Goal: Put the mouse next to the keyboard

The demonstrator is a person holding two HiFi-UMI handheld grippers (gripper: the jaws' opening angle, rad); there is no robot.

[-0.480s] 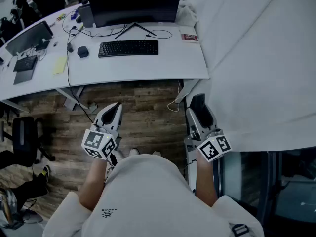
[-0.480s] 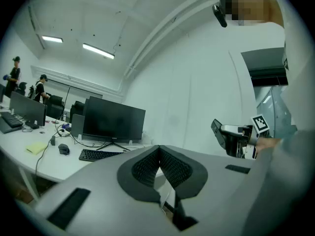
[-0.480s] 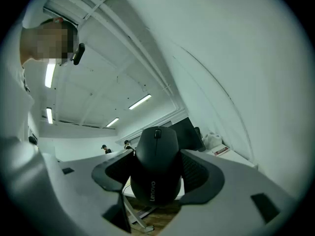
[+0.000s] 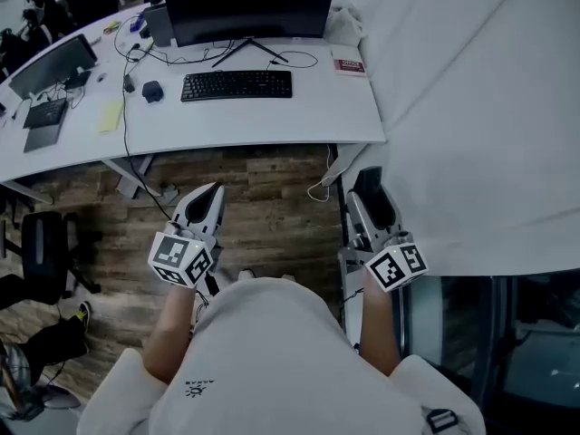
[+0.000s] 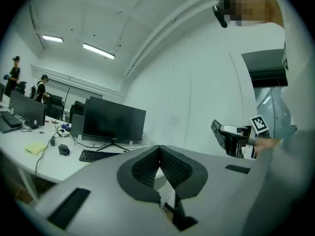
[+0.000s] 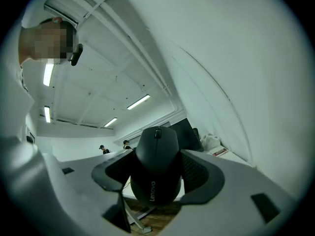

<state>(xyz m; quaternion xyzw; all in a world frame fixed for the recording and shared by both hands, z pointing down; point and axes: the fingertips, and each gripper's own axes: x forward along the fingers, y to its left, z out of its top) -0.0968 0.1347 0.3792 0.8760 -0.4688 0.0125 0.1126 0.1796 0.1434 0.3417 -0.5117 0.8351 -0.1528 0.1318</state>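
Note:
A black mouse (image 6: 156,163) sits clamped between the pads of my right gripper (image 6: 156,167), button end pointing away from me. In the head view that gripper (image 4: 368,188) hangs over the floor at the right, well short of the white desk (image 4: 227,123). The black keyboard (image 4: 236,85) lies on the desk in front of a dark monitor (image 4: 245,3). A second dark mouse (image 4: 152,91) rests just left of the keyboard. My left gripper (image 4: 210,199) is shut with nothing in it, its pads (image 5: 147,167) meeting at the tip, and it too is held over the wooden floor.
A white sheet (image 4: 471,107) covers the whole right side, beside the right gripper. Cables and a yellow note (image 4: 111,116) lie on the desk's left part, with another monitor (image 4: 50,66) beyond. An office chair (image 4: 45,252) stands at the left. People stand far off in the room.
Almost nothing differs; both grippers stay over the floor, and the mouse remains in the right one.

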